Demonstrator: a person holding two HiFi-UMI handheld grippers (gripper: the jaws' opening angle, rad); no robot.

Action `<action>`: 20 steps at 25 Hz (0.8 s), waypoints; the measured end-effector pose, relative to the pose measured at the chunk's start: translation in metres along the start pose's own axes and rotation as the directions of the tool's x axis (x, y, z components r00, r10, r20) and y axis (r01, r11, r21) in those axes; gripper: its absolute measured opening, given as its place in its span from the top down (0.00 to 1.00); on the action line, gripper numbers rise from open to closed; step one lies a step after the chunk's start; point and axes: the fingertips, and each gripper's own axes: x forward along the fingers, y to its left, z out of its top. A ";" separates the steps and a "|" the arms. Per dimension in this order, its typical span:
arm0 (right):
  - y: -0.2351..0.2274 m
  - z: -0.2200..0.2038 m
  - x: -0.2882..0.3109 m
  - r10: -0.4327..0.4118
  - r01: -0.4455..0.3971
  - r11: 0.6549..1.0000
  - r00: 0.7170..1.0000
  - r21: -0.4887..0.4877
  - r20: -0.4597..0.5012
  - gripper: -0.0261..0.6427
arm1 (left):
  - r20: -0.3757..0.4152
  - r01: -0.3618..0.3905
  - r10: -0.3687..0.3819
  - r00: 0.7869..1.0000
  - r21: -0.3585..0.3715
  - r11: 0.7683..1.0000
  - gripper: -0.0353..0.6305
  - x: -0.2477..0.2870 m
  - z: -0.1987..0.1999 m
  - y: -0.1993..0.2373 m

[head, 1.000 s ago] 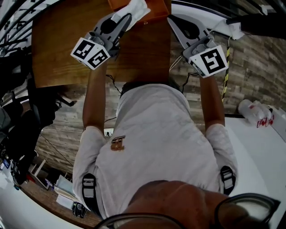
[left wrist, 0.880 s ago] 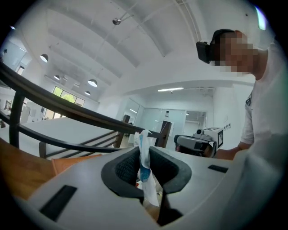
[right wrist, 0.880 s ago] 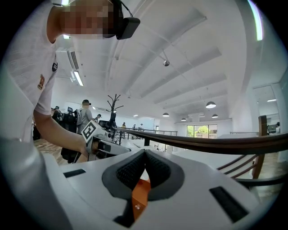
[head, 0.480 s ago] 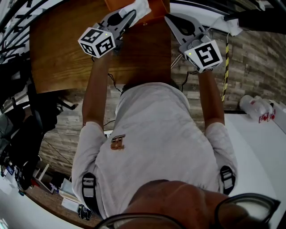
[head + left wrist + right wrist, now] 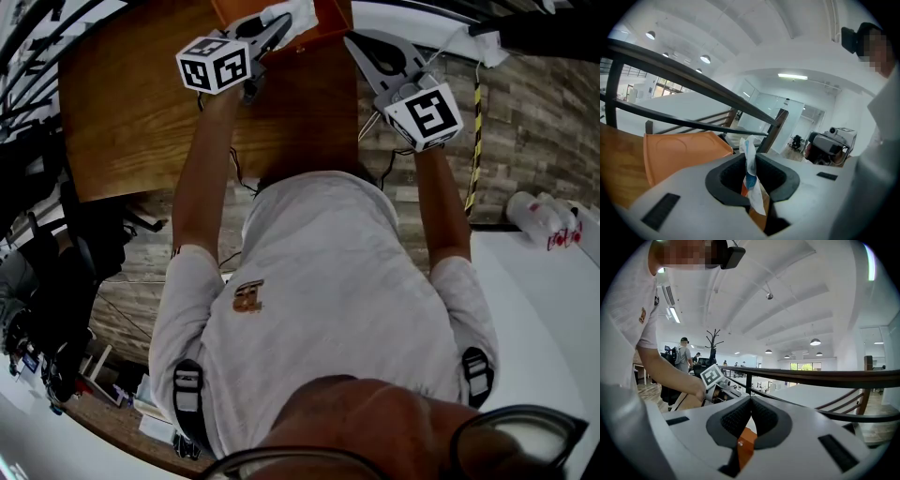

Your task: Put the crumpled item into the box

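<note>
- My left gripper [image 5: 275,25] has its jaws pinching the crumpled item [image 5: 750,163], a white wrapper with some blue print. The jaws stand a little apart only because the thin paper is between them.
- I hold the item by its middle, so one end sticks out past the jaw tips and the other end hangs down loose. I think a pinch is enough, because the paper looks very light.
- In the head view the item is at the far end of the wooden bench [image 5: 141,103], just over the orange box [image 5: 330,13]. It is in the air and not inside yet, as far as I can judge. The top edge of that view cuts the box, so I cannot tell where the opening lies.
- In the left gripper view an orange flap of the box shows just beside and below my jaws.
- My right gripper [image 5: 750,401] has its jaws pressed together, with nothing between them. It waits near the right side of the box, I suppose to steady it if needed.
- The next step, in my judgement, is to bring the item over the opening and release it.
</note>
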 end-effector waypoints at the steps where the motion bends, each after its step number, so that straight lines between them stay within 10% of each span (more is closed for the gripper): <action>1: -0.001 -0.002 -0.001 -0.003 0.003 1.000 1.000 0.004 -0.002 0.91 | -0.022 -0.009 0.009 1.000 -0.001 1.000 0.83 0.005 -0.003 0.003; 20: -0.018 -0.022 -0.010 -0.032 0.033 0.998 0.999 0.049 -0.023 0.91 | -0.241 -0.079 0.043 0.970 -0.141 0.987 0.83 0.058 -0.046 0.042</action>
